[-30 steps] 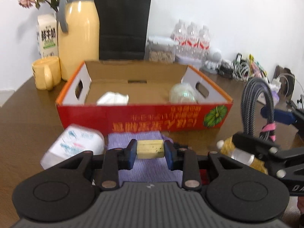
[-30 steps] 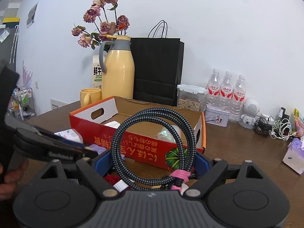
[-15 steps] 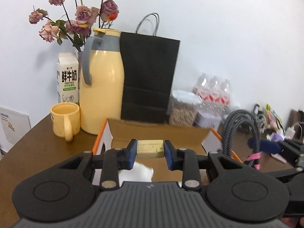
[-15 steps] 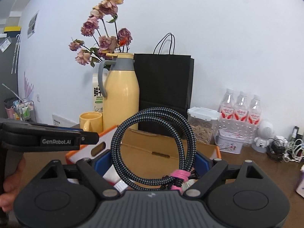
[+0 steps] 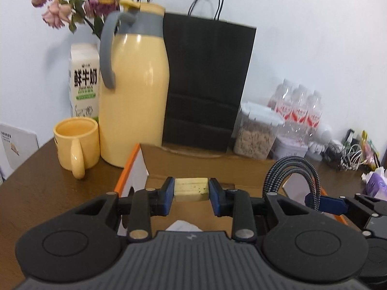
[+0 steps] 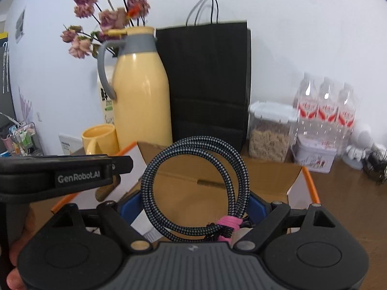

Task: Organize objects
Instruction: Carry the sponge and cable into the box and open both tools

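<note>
**A:** What do your left tongs carry, and where does the box lie from them?

**B:** They're pinching a pale yellow block, its long axis running 9 to 3 between the blue pads. The cardboard box sits straight ahead at 12 and below, so I judge the coming move to be a lowering into it. Both tongs hang over the box; I can't tell which is nearer.

**A:** Anything in the box already?

**B:** Something white and crumpled shows under my left tongs, toward 6. The rest of the floor is hidden.

**A:** And the right tongs?

**B:** Spread wide, yet gripping the coiled braided cable. The coil stands upright, its pink tie at 5. The box's back wall lies at 12 beyond it.

**A:** Behind the box?

**B:** On the bench, from 10 to 2: yellow mug, yellow jug, black paper bag, lidded food tub.
</note>
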The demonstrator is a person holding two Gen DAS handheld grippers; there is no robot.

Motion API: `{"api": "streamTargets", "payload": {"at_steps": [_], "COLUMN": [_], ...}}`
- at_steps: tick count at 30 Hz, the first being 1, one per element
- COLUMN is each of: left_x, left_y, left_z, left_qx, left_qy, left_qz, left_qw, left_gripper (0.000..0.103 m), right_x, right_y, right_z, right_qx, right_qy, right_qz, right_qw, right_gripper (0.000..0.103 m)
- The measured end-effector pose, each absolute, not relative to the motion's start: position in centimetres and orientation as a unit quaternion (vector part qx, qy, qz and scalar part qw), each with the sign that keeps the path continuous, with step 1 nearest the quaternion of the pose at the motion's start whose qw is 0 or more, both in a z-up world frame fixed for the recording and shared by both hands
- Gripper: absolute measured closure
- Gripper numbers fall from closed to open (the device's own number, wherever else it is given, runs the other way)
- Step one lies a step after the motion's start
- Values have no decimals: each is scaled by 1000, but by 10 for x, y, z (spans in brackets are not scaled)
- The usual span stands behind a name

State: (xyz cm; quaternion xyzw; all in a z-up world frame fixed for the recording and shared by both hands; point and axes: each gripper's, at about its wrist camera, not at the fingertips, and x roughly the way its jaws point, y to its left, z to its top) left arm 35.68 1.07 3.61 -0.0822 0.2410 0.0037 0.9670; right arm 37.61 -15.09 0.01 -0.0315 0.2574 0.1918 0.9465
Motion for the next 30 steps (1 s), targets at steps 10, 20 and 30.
{"api": "streamTargets", "payload": {"at_steps": [10,20,30], "left_x": [357,349,342], "left_y": [4,1,2], "left_z": [28,37,45], "left_qx": [-67,-57,-57], "left_qy": [250,222,214], "left_qz": [10,33,32], "left_qw": [966,973,975], "left_gripper": [62,0,0], "right_x": [385,389,379], "right_y": [-155,-165,-165], "right_z": [-12,-14,-5], "right_qx": [-19,-5,-9], "right_qy": [284,299,287], "right_qz": [168,135,141], "right_qw": [944,945,947], "right_gripper": [15,0,0]}}
